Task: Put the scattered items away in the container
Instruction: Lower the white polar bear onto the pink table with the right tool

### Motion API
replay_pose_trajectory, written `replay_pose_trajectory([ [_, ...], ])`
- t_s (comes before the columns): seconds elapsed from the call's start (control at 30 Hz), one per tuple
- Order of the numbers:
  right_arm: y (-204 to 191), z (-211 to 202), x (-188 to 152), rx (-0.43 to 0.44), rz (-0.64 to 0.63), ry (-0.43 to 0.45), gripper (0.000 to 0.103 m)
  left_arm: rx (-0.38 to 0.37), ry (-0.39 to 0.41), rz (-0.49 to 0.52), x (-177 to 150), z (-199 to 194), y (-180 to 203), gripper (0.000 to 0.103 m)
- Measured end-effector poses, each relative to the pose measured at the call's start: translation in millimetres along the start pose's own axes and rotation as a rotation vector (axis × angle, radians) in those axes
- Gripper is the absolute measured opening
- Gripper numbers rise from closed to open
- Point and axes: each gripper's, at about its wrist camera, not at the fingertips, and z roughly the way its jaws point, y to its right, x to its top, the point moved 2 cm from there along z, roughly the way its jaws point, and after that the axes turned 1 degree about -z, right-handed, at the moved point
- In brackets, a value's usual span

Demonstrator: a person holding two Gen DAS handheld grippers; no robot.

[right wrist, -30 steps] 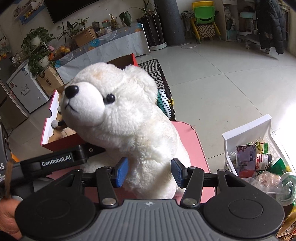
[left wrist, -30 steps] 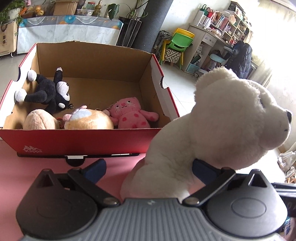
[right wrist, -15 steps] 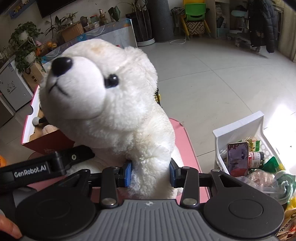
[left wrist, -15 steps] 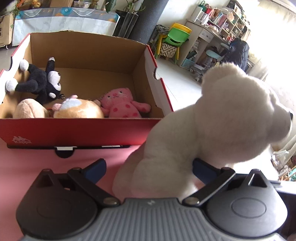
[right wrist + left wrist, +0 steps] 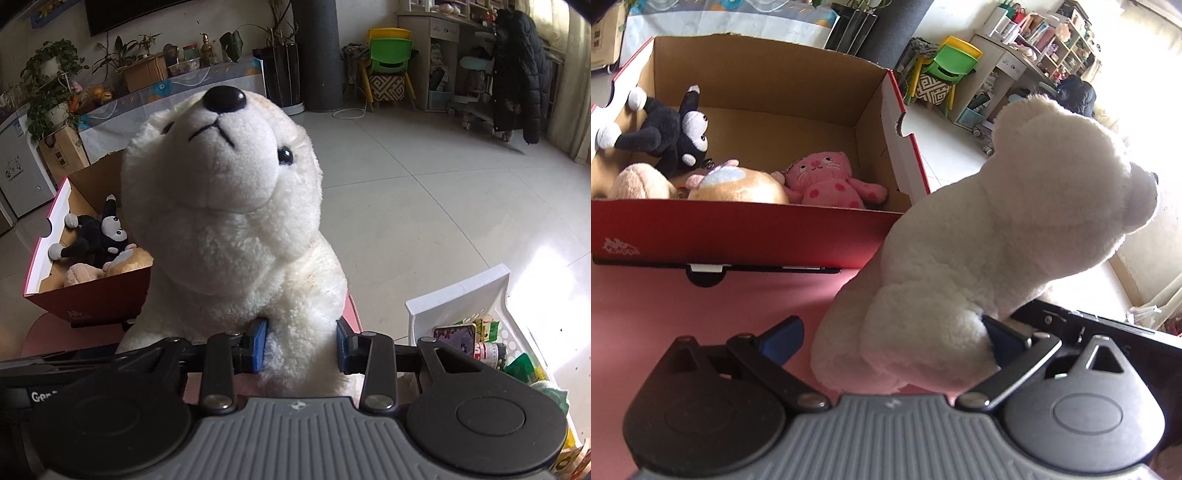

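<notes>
A big white plush bear (image 5: 979, 258) stands on the pink table just right of the red shoe box (image 5: 738, 229). My right gripper (image 5: 301, 347) is shut on the white bear (image 5: 236, 229), its blue pads squeezing the lower front. My left gripper (image 5: 892, 338) is open and wide around the bear's rump; its right finger touches the fur, and its left finger (image 5: 783, 338) stands apart. Inside the box lie a black plush (image 5: 665, 136), a pink cat plush (image 5: 827, 181), an orange plush (image 5: 738, 184) and a beige one (image 5: 635, 182).
The pink table (image 5: 683, 306) drops off to tiled floor at the right. A white plastic basket (image 5: 461, 295) with a phone and bottles sits beside the table's right edge. The right gripper's black body (image 5: 1108, 325) shows behind the bear. Shelves and plants line the far wall.
My right gripper's pads have closed from open onto the bear's lower body. The bear's head has tipped back and risen in the right view. The left gripper has stayed open.
</notes>
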Motion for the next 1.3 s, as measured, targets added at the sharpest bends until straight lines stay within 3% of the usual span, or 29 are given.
replay_pose_trajectory([
  [0.37,4.1,9.2,7.0,-0.004,-0.051,0.033,0.037,-0.031,-0.008,-0.066,-0.7,7.0,1.1,0.102],
  [0.6,1.4,11.6,-1.2,0.002,-0.083,0.002,0.037,-0.020,-0.037,-0.088,-7.0,10.8,-3.4,0.102],
  [0.87,-1.3,-1.7,-5.7,0.006,-0.076,0.002,0.044,-0.017,0.000,-0.055,-4.2,-6.1,-3.5,0.103],
  [1.3,0.2,-14.7,-6.9,0.019,-0.019,-0.012,0.046,-0.011,0.034,0.004,-4.9,-30.7,0.7,0.103],
])
